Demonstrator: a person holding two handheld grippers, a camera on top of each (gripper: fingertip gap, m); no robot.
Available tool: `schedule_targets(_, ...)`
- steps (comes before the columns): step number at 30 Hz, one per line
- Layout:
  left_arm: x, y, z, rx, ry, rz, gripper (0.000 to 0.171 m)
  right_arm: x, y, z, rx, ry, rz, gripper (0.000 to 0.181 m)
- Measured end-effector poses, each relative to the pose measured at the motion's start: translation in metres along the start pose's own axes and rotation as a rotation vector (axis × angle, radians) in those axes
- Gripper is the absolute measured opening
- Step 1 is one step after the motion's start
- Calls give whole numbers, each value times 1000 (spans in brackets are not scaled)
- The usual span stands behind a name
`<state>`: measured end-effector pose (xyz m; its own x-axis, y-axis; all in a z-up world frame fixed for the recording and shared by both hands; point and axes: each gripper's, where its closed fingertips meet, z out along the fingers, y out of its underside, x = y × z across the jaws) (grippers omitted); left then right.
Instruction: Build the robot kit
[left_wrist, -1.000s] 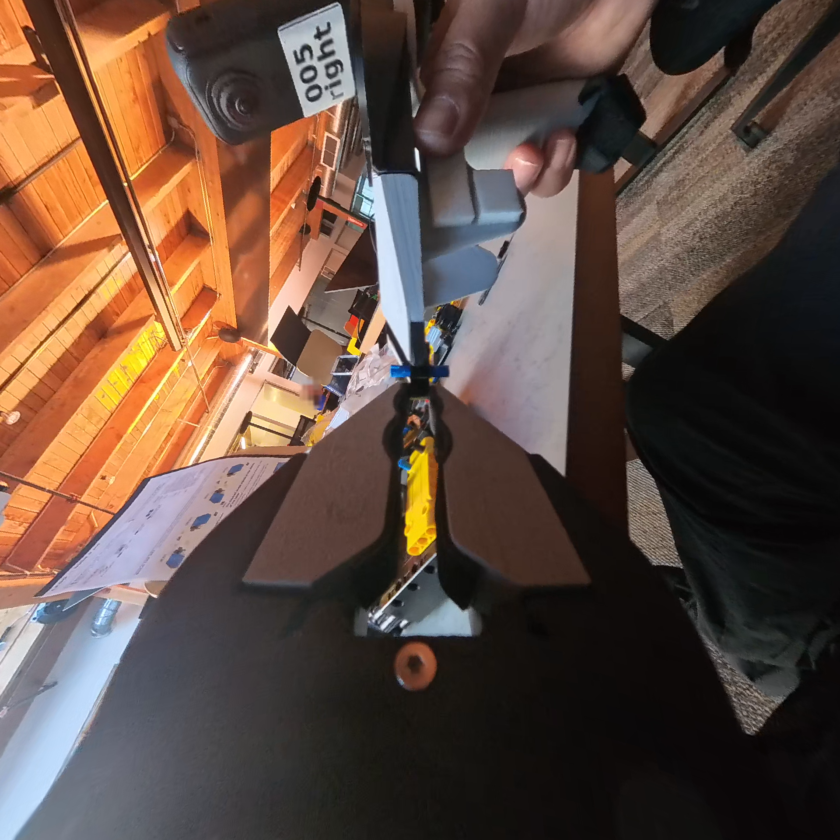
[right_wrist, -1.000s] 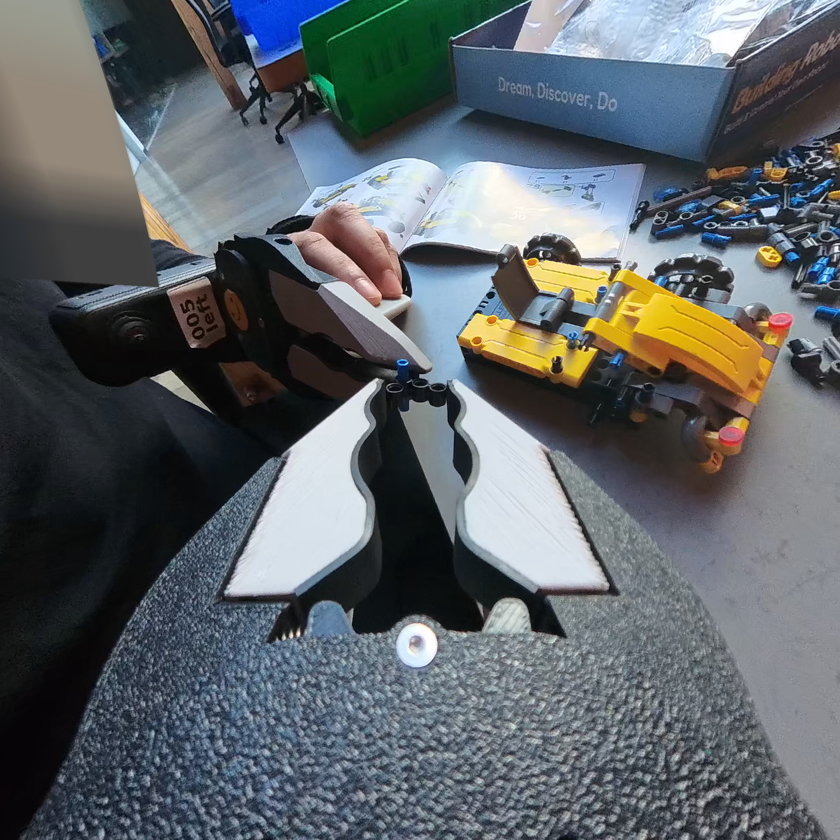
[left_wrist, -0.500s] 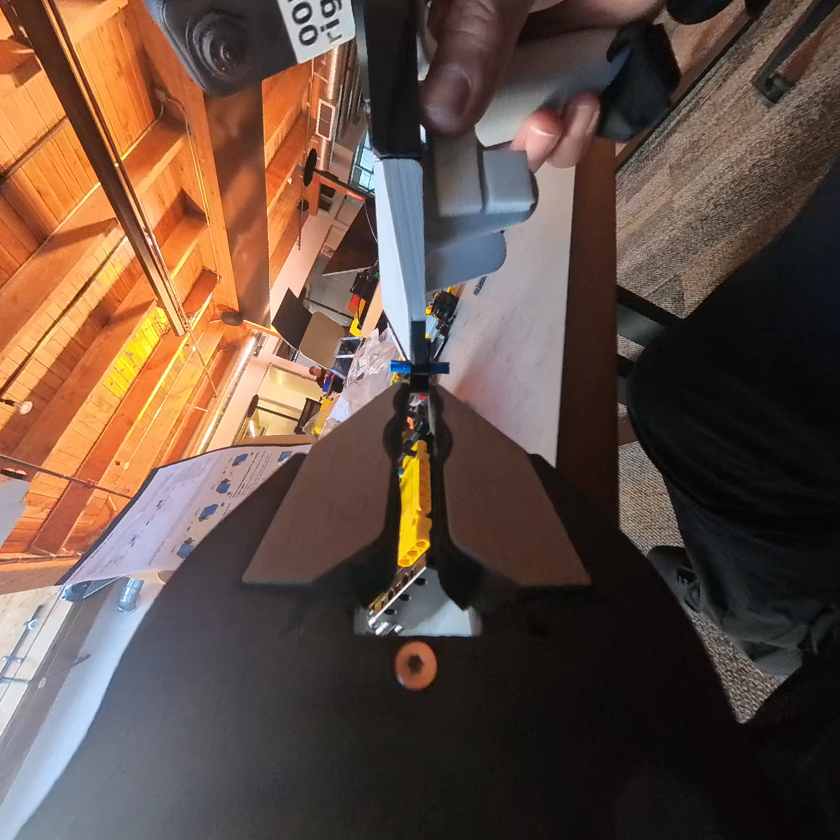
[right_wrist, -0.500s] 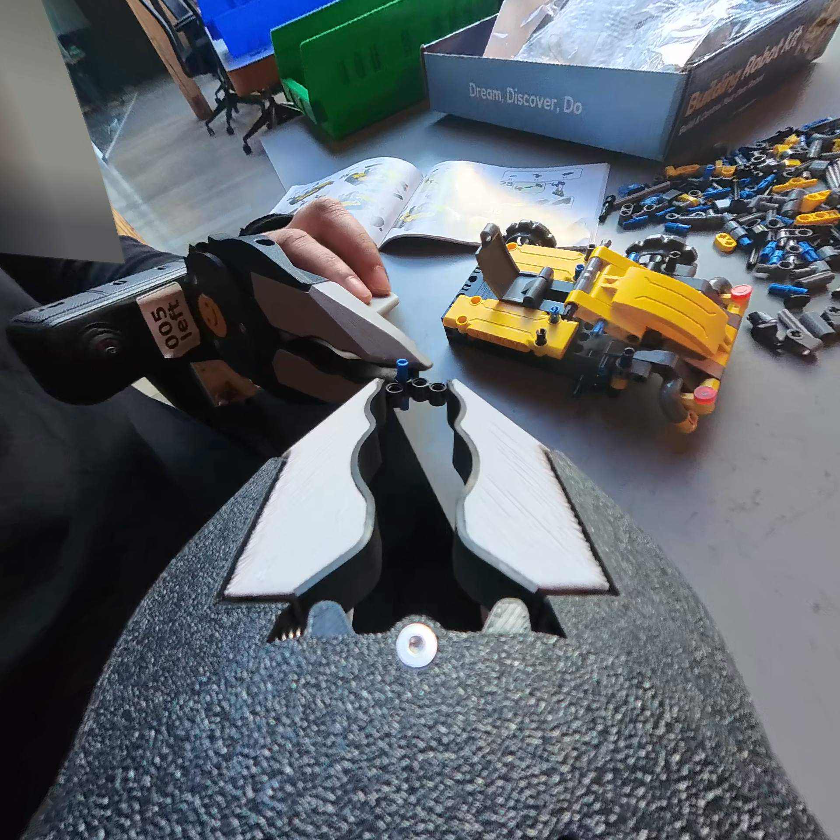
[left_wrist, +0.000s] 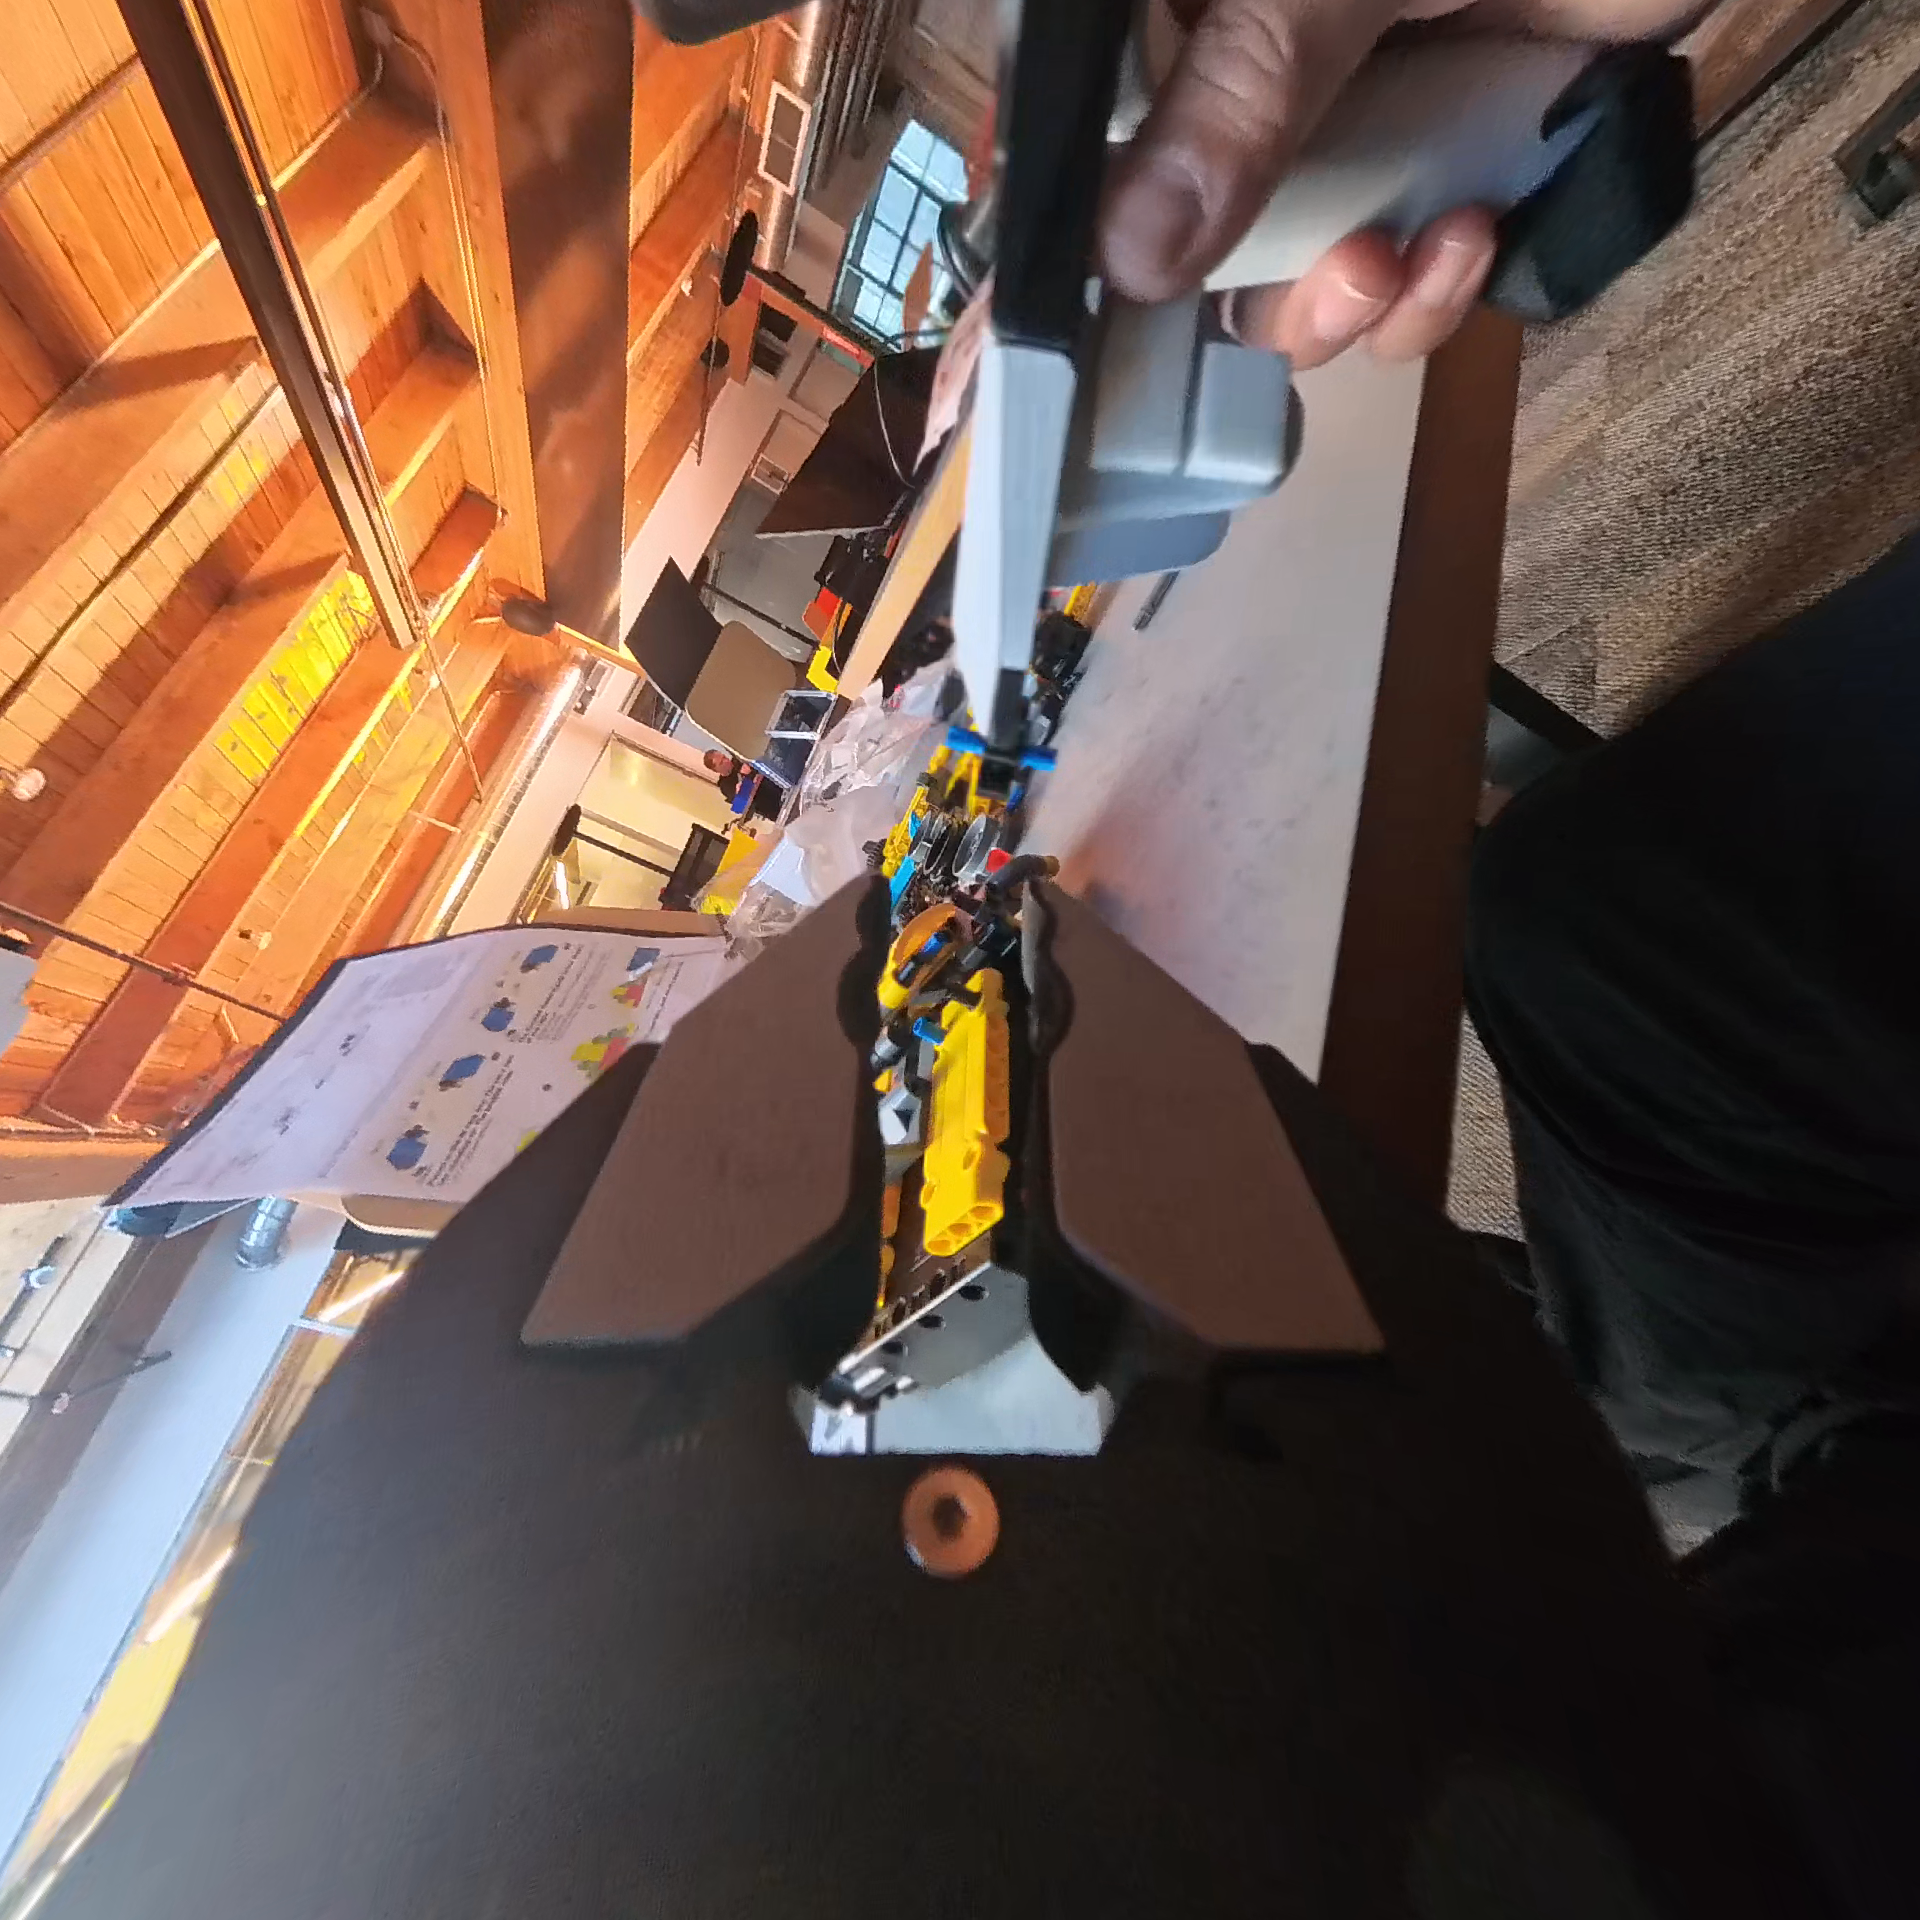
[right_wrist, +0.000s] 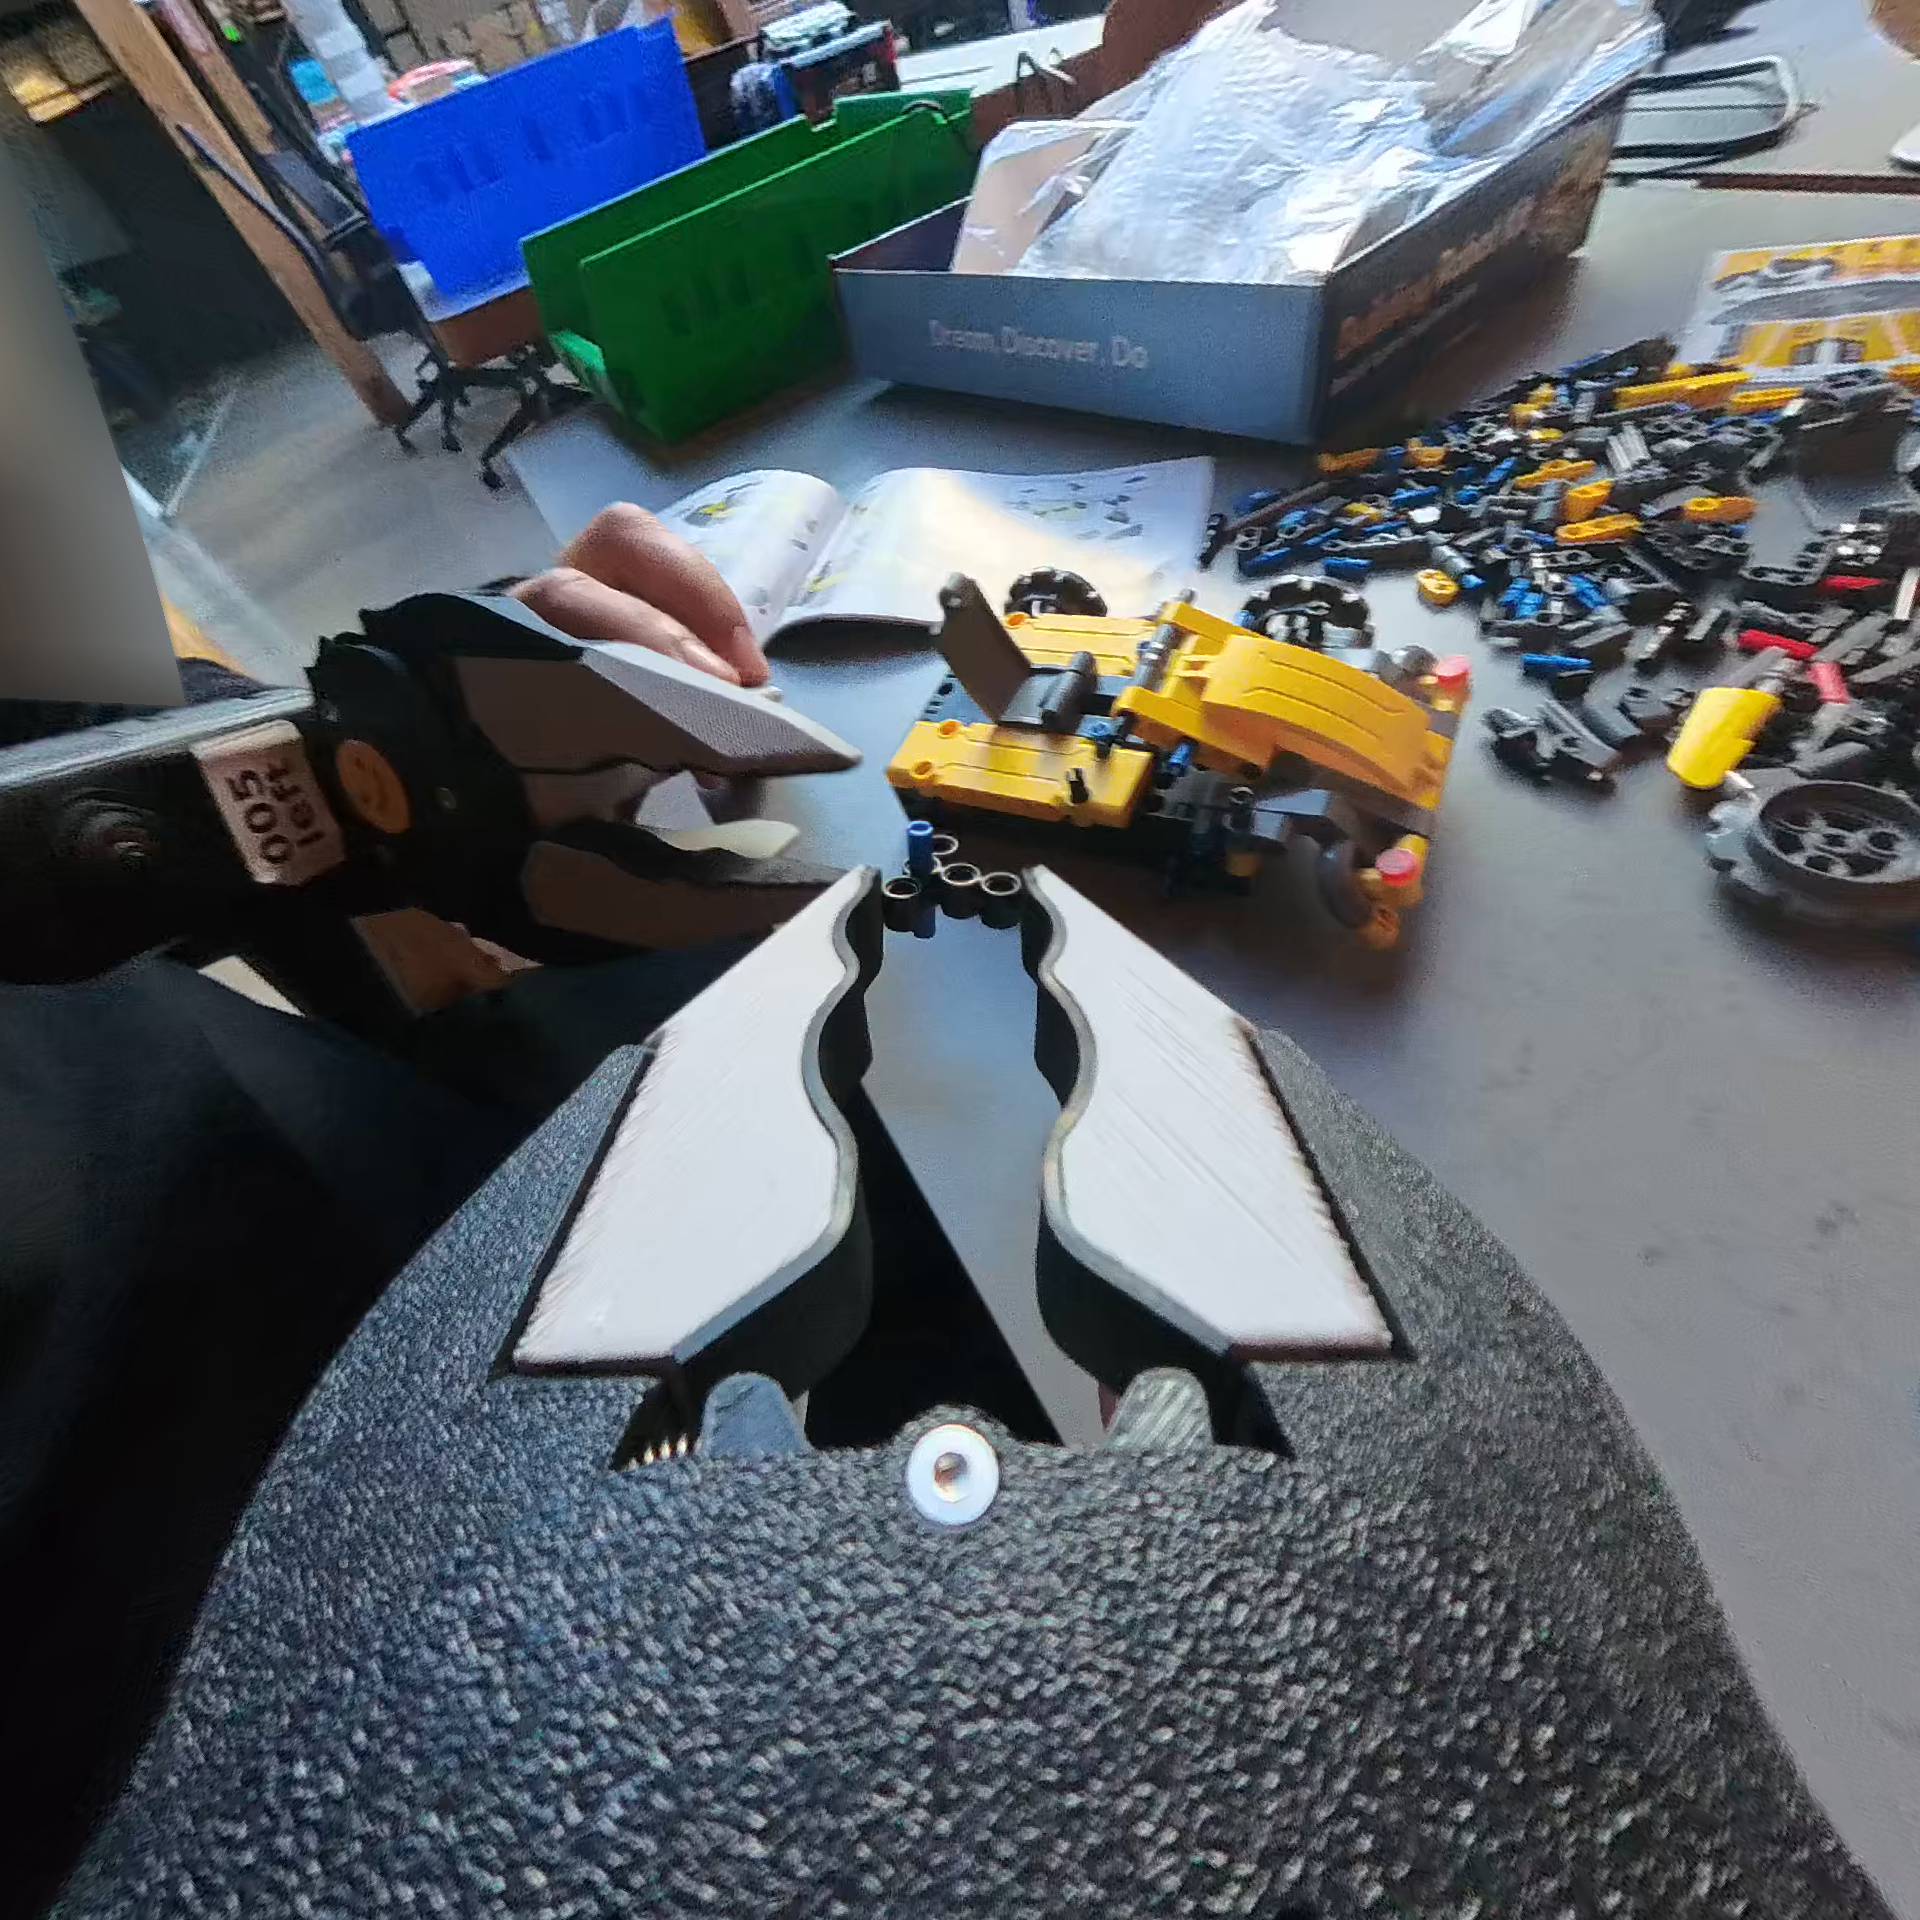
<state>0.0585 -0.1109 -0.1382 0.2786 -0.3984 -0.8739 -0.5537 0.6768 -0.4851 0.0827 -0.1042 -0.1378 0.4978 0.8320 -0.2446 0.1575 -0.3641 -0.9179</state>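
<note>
Your right gripper (right_wrist: 951, 891) pinches a small black beam with a blue pin (right_wrist: 948, 878); light, stiff, slippery, so hold its flat ends; your left gripper (right_wrist: 821, 821), at nine o'clock, stands parted and empty.

One yellow model car (right_wrist: 1174, 748), one open booklet (right_wrist: 935, 530), two tongs (right_wrist: 951, 888).
</note>
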Motion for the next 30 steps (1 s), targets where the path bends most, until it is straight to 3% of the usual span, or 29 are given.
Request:
schedule_targets(9, -8, 1, -2, -4, -17, -68, 18, 43, 28, 0, -45, 232, -18, 26)
schedule_targets(17, -1, 5, 0, -63, 87, -166, 21, 45, 39, 8, -121, 294, -120, 26)
schedule_targets(26, 20, 12, 2, -162, 250, -213, 25, 41, 53, 7, -278, 290, -111, 32)
schedule_targets(30, 19, 13, 3, -169, 258, -239, 25, 42, 50, 0, -252, 302, -126, 30)
